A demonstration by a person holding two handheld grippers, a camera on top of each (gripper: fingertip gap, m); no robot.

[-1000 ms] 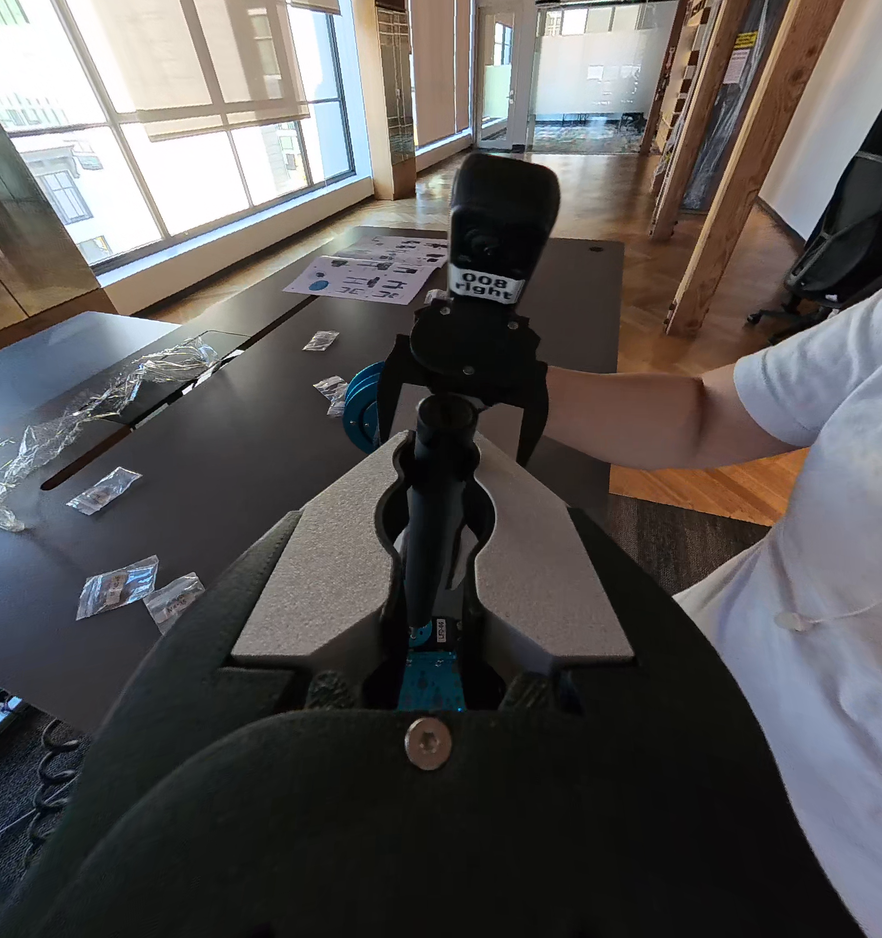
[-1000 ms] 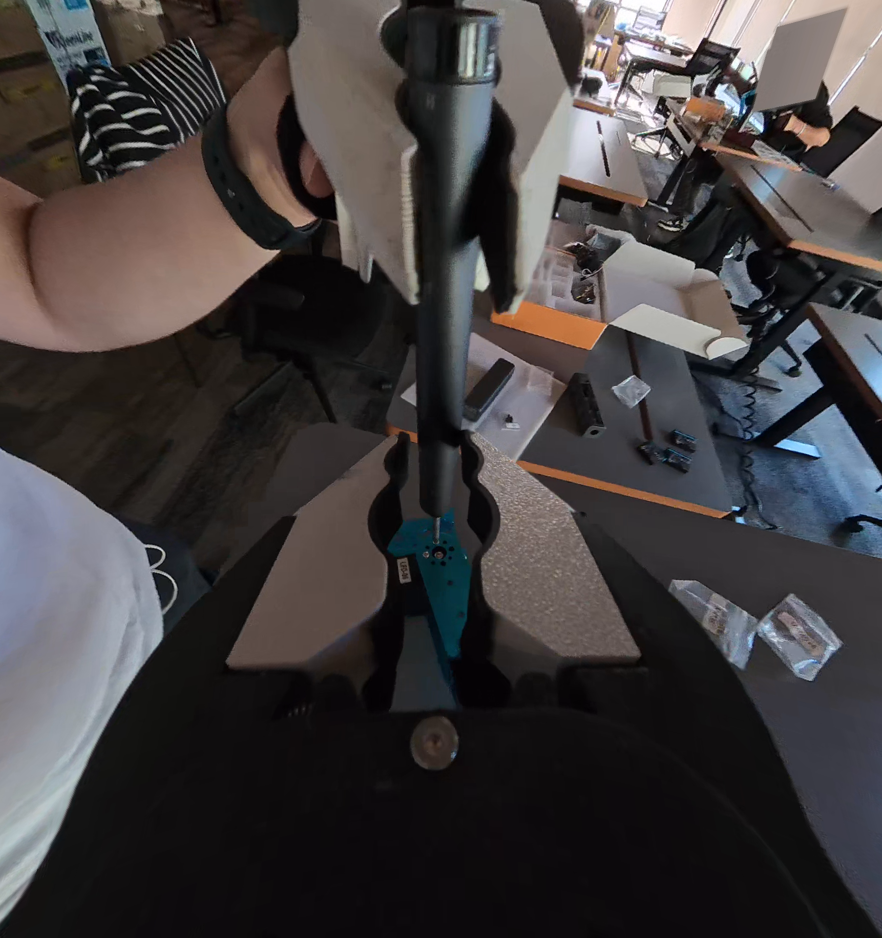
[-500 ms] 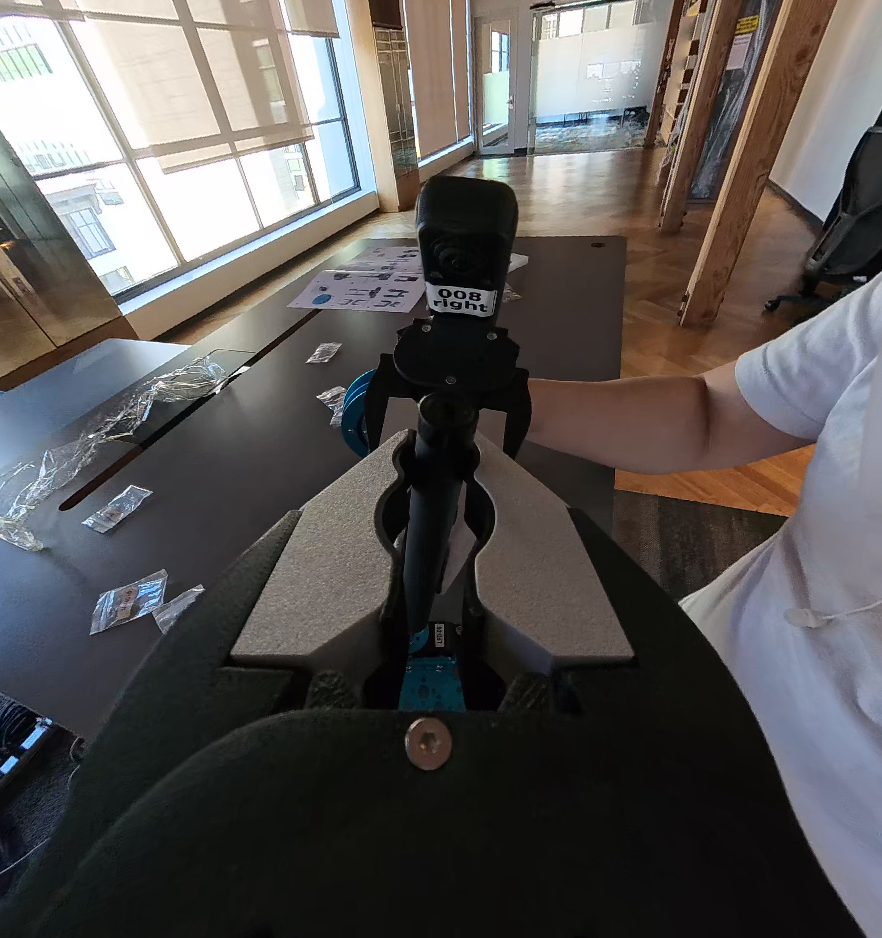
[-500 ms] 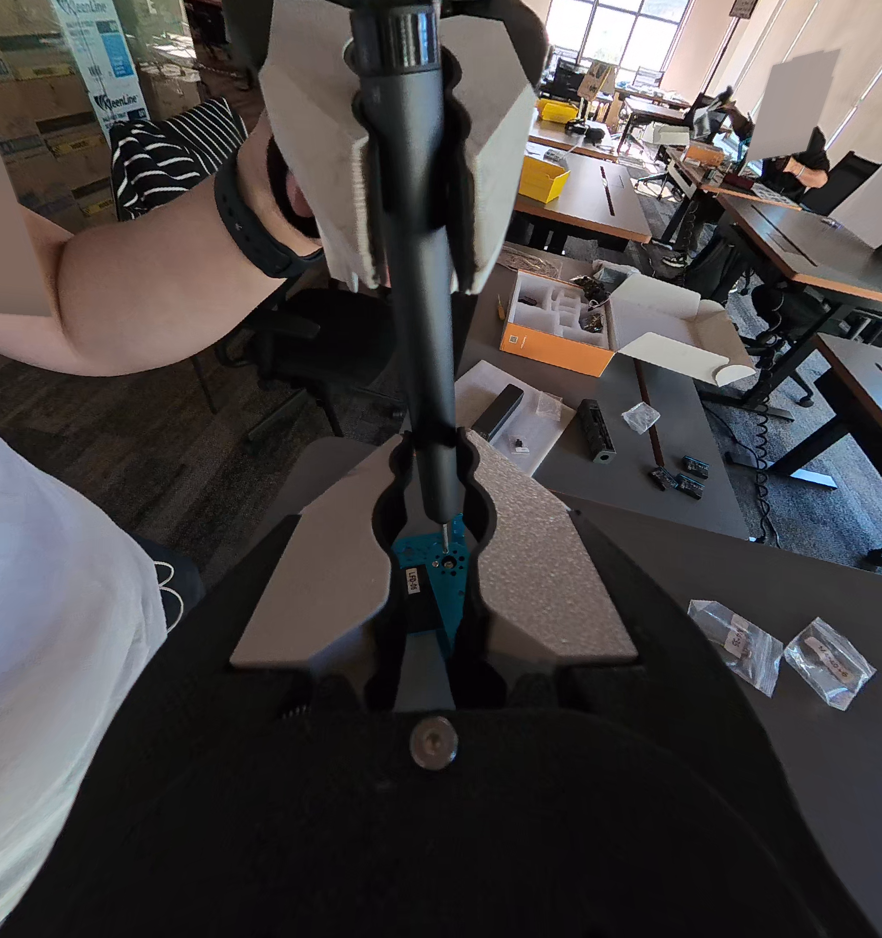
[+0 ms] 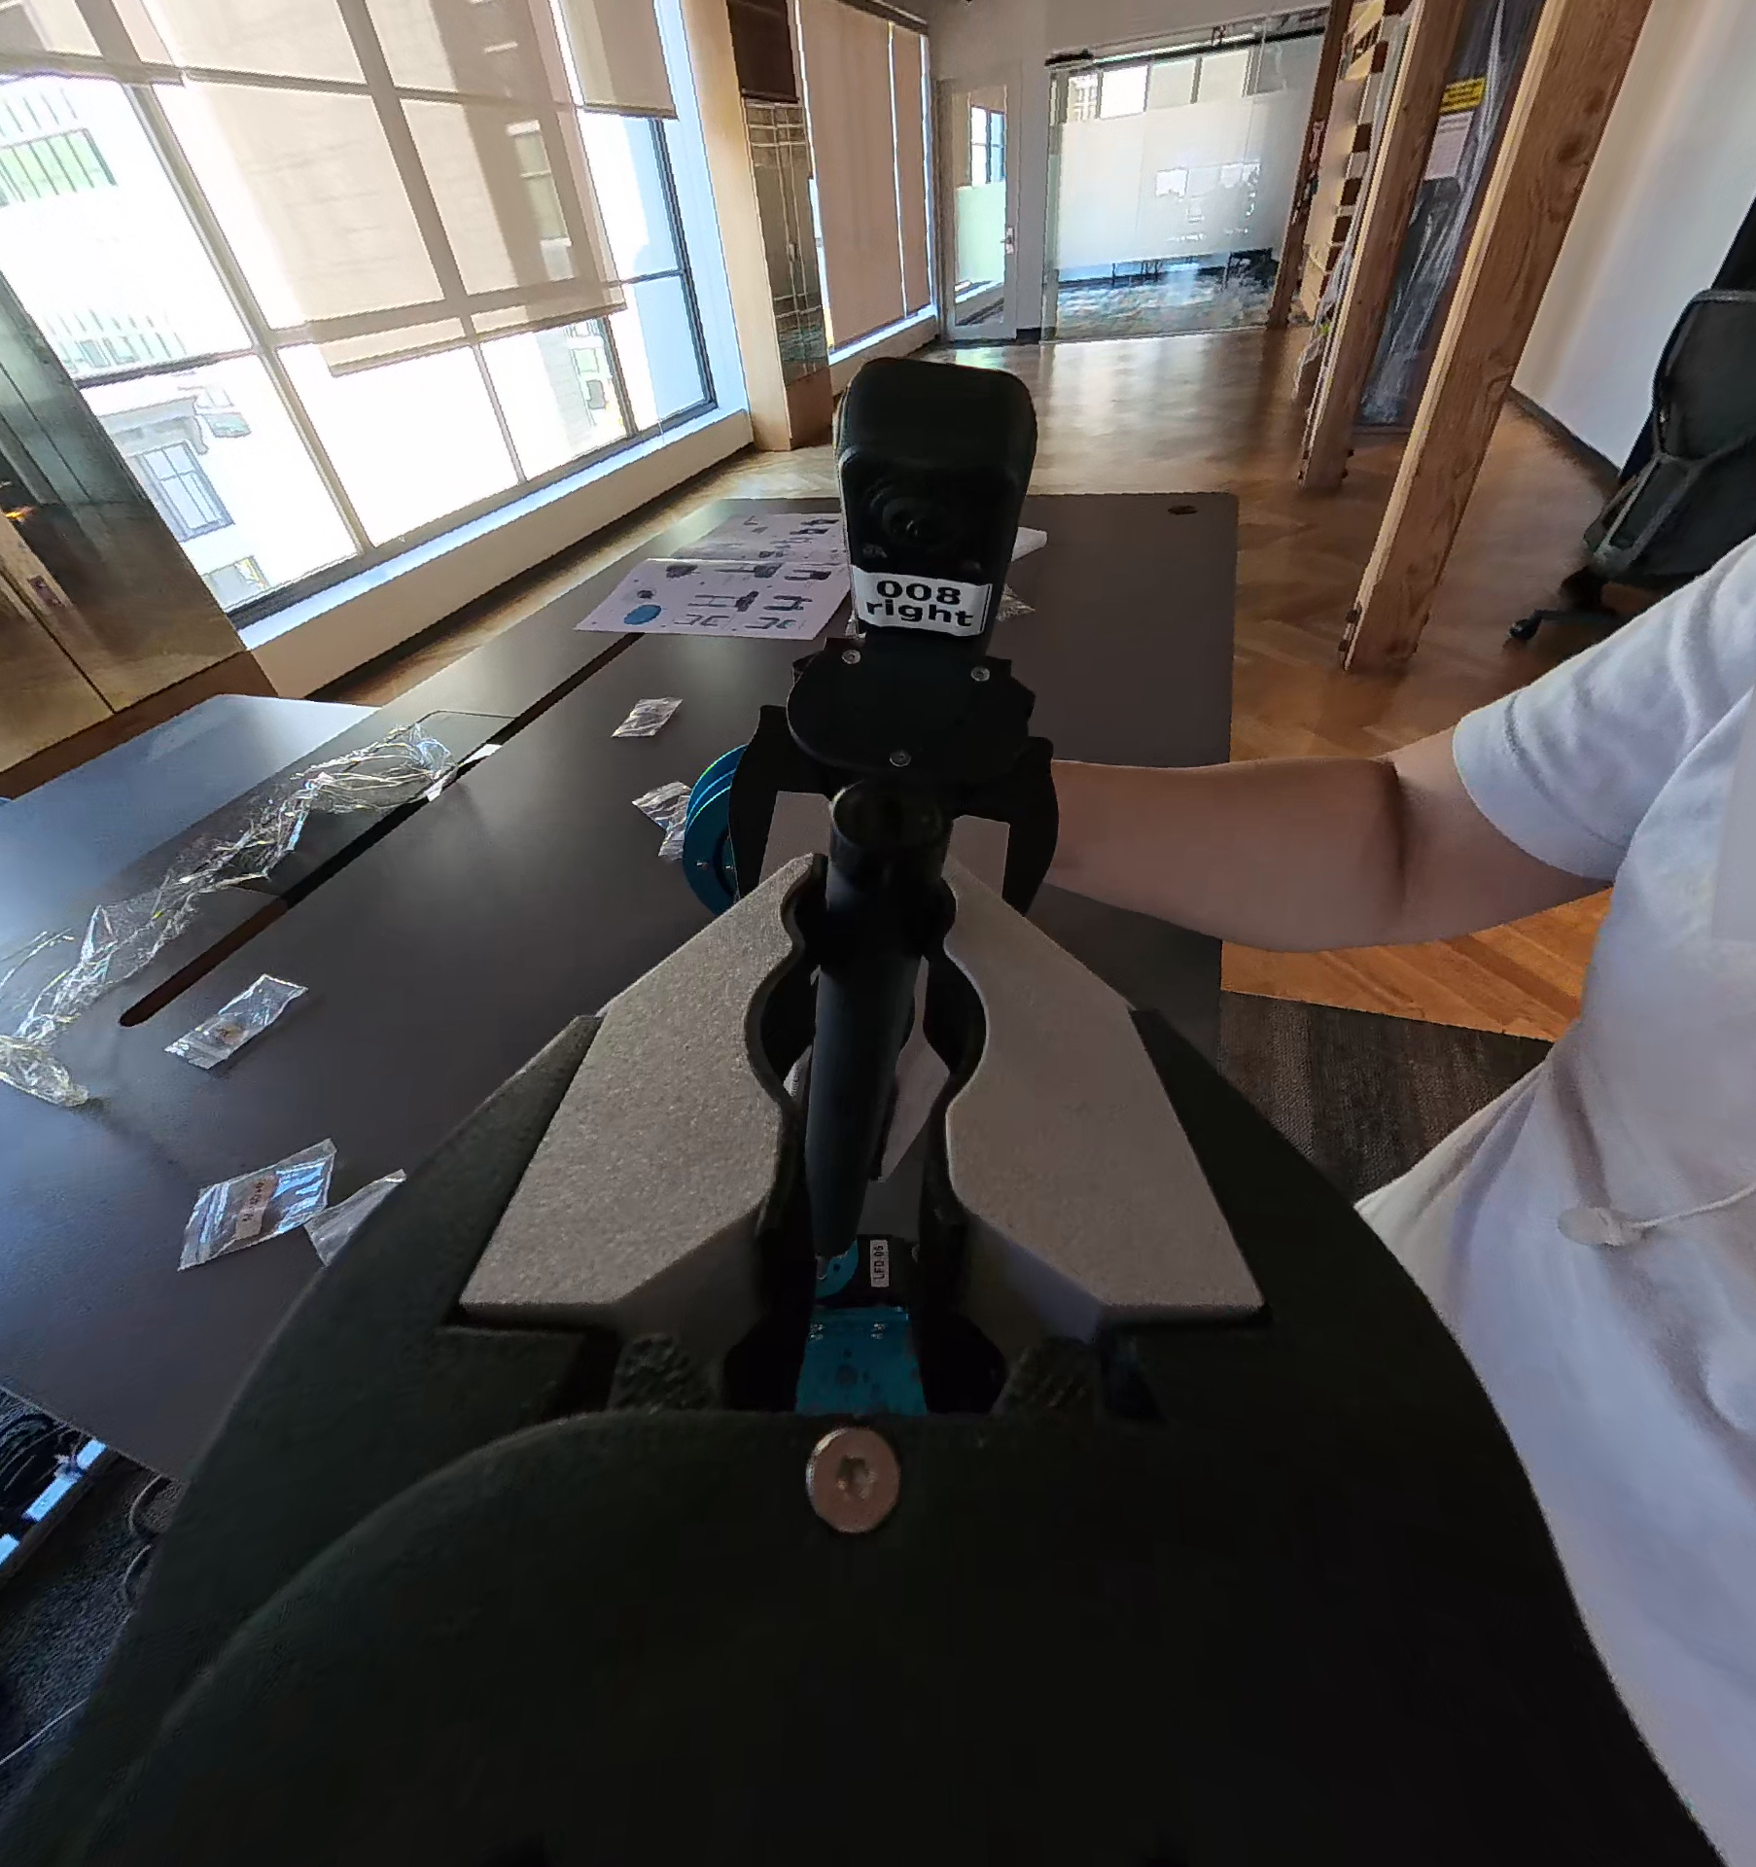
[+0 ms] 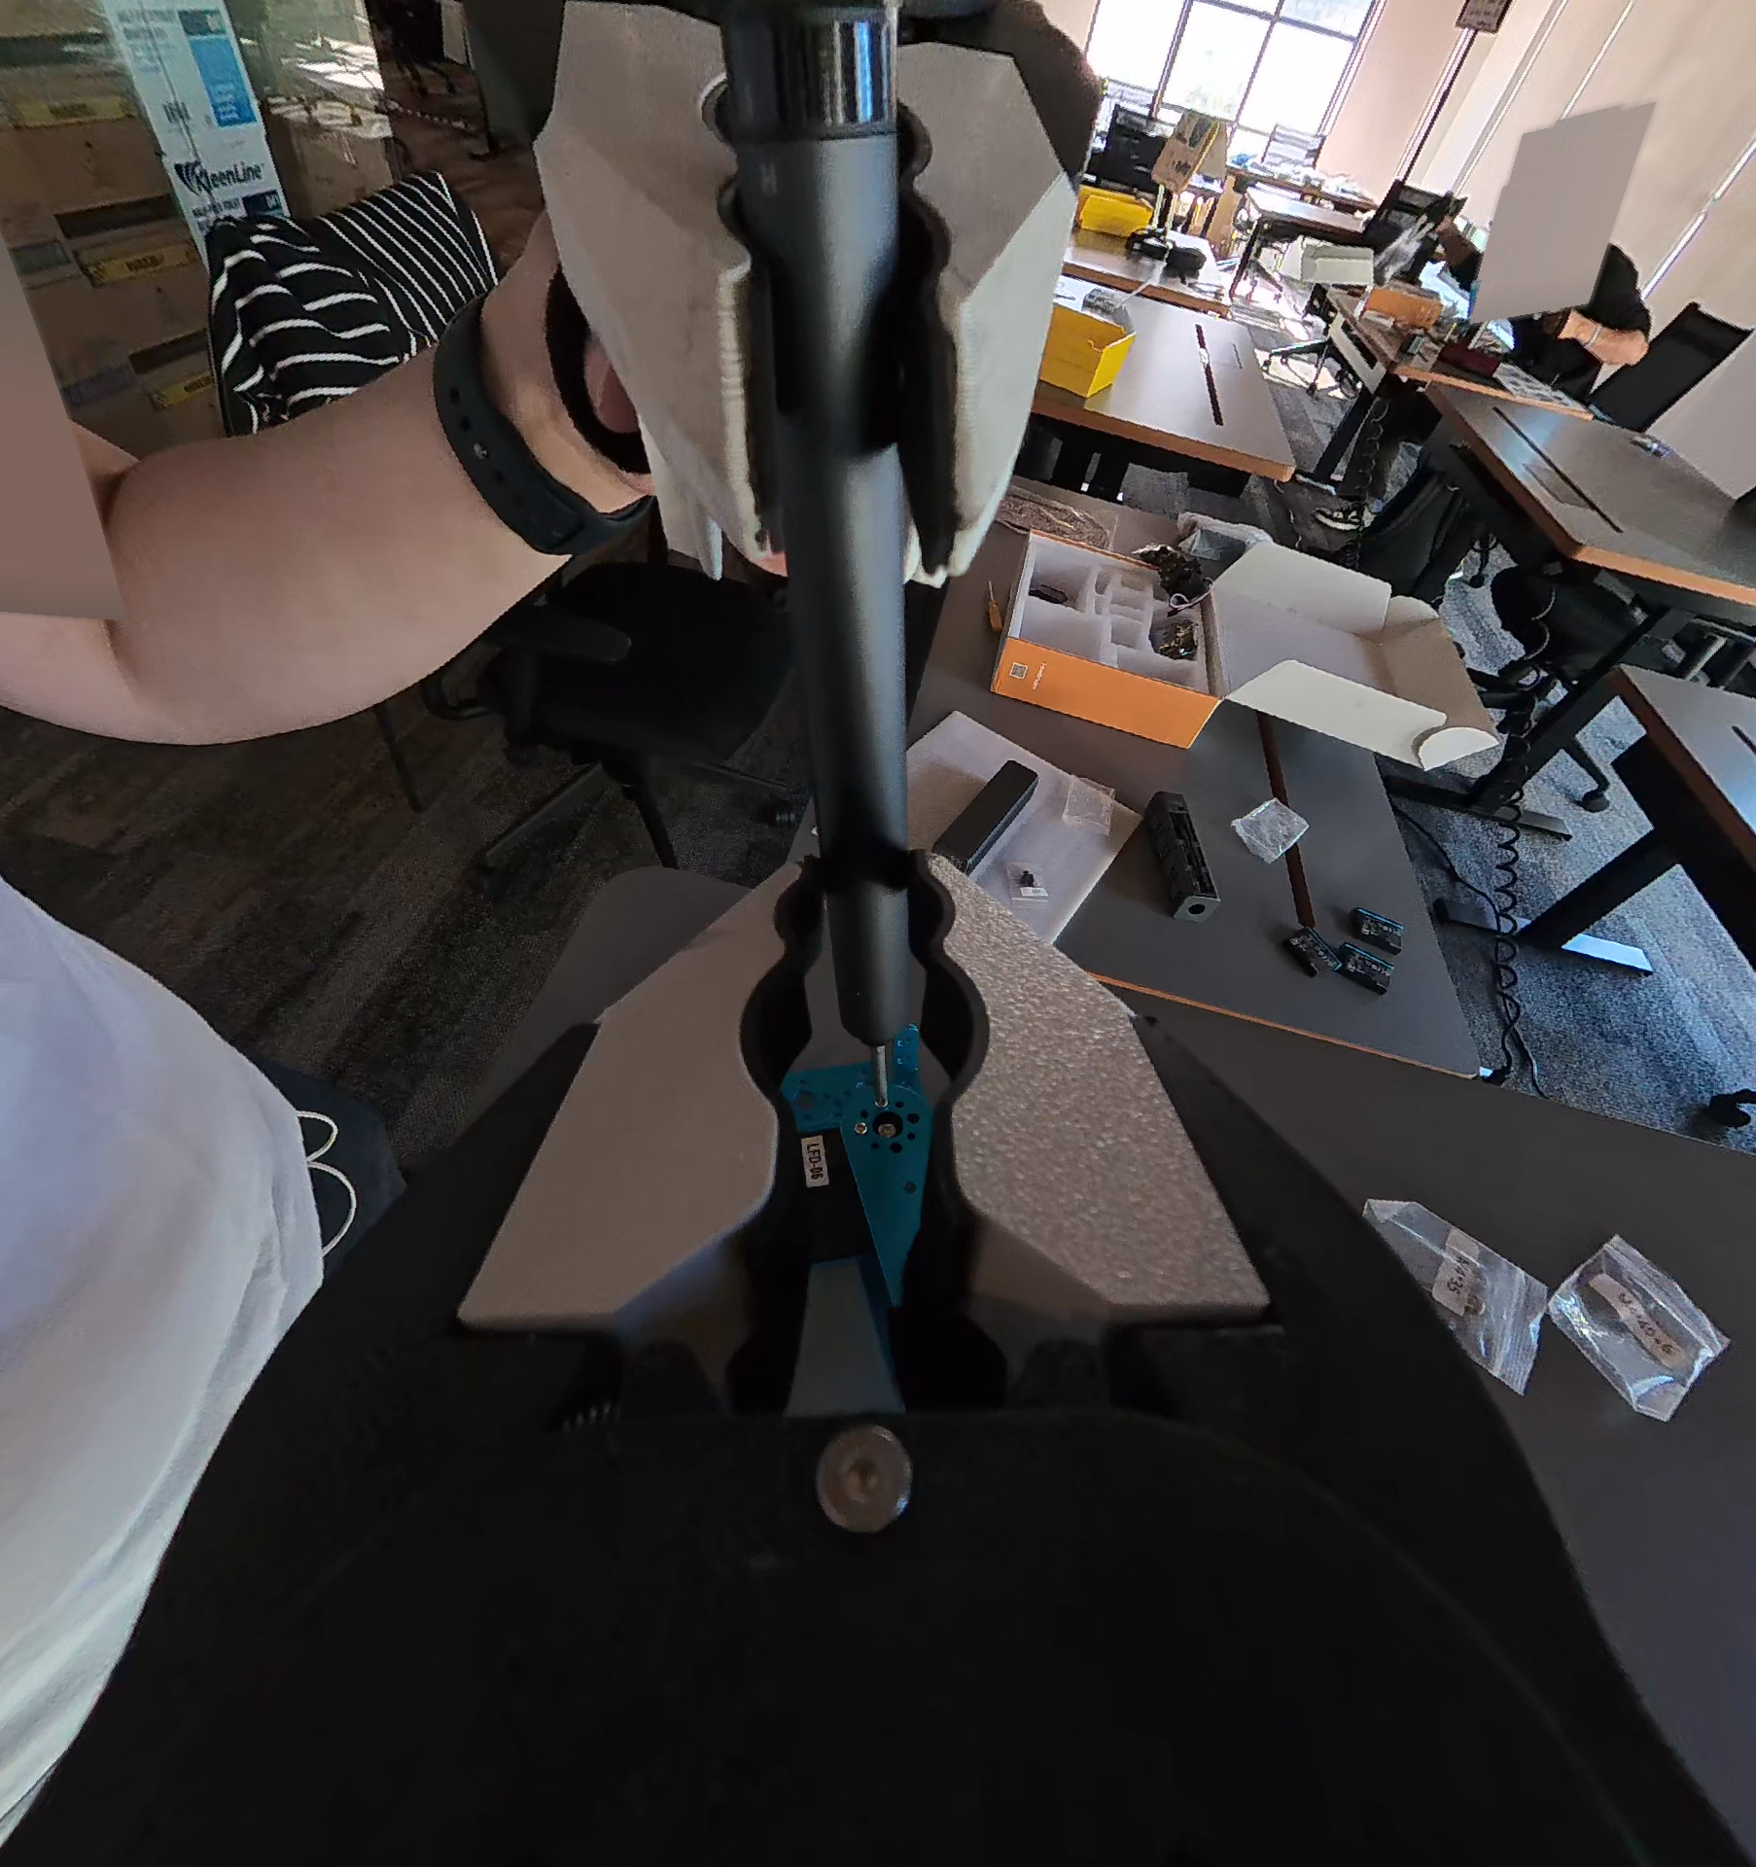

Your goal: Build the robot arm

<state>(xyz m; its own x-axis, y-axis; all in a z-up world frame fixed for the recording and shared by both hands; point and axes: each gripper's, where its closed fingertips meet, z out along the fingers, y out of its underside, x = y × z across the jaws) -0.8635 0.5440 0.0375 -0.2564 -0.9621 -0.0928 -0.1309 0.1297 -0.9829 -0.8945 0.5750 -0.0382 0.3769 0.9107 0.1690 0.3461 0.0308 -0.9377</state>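
Now screwdriver (image 6: 844,606) tip touches bracket (image 6: 889,1162) inside right gripper (image 6: 869,894).

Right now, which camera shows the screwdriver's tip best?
The right wrist view: the screwdriver shows its thin bit at the blue bracket. The left wrist view shows mostly its dark barrel, the bit barely visible.

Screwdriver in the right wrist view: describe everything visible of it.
The screwdriver is a slim, dark grey, metal-looking pen-type driver with a glossy band near its top and a tapered nose ending in a thin bit. The left tongs clamp its upper shaft; it runs between the right tongs, bit on the teal bracket they hold.
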